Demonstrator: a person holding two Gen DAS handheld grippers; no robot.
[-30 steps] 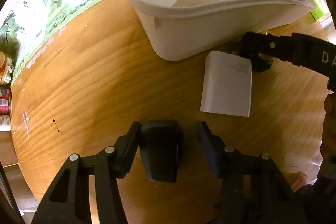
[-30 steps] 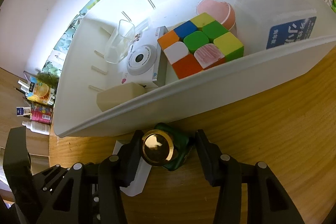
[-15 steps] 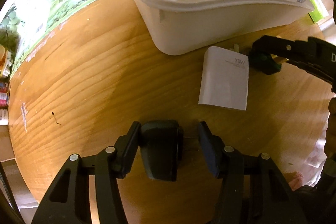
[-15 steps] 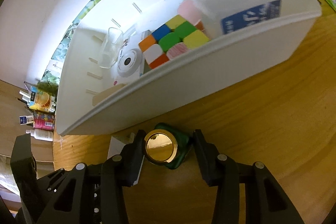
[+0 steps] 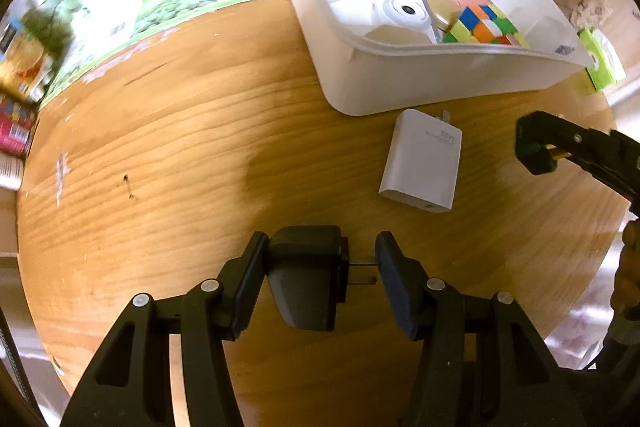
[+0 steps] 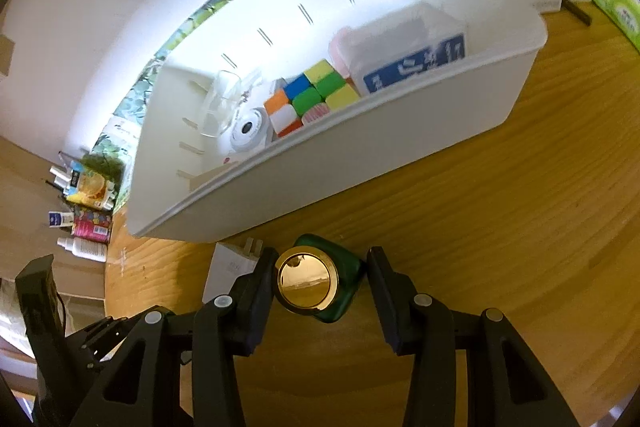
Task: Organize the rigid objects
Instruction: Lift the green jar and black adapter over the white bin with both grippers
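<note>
**Two grippers loaded, both short of the bin**

Two views tell it. From the left wrist, the left gripper (image 5: 360,267) holds a black plug (image 5: 306,279): one finger lies flat against its body, the other meets the tips of its metal prongs, so the jaws pinch it end to end. It hangs over the bare wooden table (image 5: 168,147), lifted well back from the white bin (image 5: 420,83). A white charger (image 5: 422,161) lies flat on the table just in front of the bin wall, untouched. Over the last second the bin has slid farther off in this view and the right gripper (image 5: 536,151) has drawn away from the charger toward the right edge.

From the right wrist, the right gripper (image 6: 320,285) carries a green bottle (image 6: 340,283) with a gold cap (image 6: 306,285). The left finger touches the cap; the right finger looks slightly clear of the glass, so I cannot tell how firm the pinch is. The bottle has risen from the table beside the bin, and more of the bin's outer wall now shows. Inside sit a cube (image 6: 308,99), a camera (image 6: 248,129) and a box (image 6: 412,51).

Both items seem bound for the bin next; the charger remains.
</note>
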